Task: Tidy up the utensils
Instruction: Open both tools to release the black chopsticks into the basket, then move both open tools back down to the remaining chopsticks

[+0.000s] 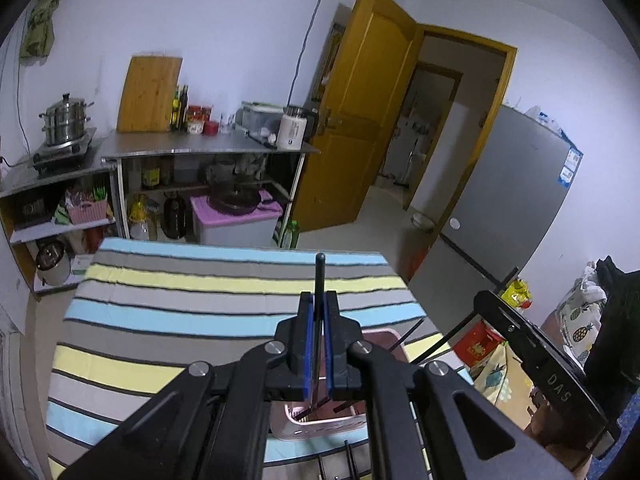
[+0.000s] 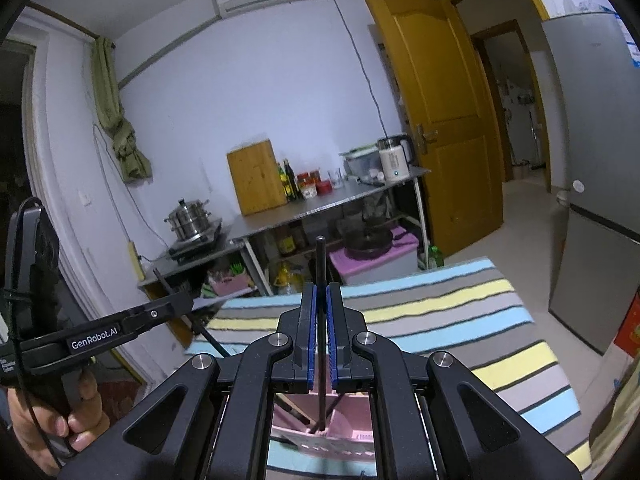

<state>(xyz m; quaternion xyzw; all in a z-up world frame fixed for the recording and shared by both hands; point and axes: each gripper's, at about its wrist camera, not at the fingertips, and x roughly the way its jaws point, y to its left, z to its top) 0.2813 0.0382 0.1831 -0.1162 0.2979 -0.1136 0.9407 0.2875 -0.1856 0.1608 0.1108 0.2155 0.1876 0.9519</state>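
My left gripper (image 1: 319,312) is shut on a black chopstick (image 1: 320,276) that stands upright between the blue pads, its lower end down in a pink basket (image 1: 320,426) below the jaws. My right gripper (image 2: 321,308) is shut on another black chopstick (image 2: 320,264), also upright, its lower tip inside the same pink basket (image 2: 348,436), where more dark sticks lean. The right gripper's body shows in the left wrist view (image 1: 536,364). The left gripper's body shows in the right wrist view (image 2: 100,336), held by a hand.
The basket sits on a table with a striped cloth (image 1: 208,312). Beyond it stand a steel counter (image 1: 208,146) with bottles, a cutting board and a kettle, a stove with a steamer pot (image 1: 66,120), an open wooden door (image 1: 360,112) and a grey fridge (image 1: 516,200).
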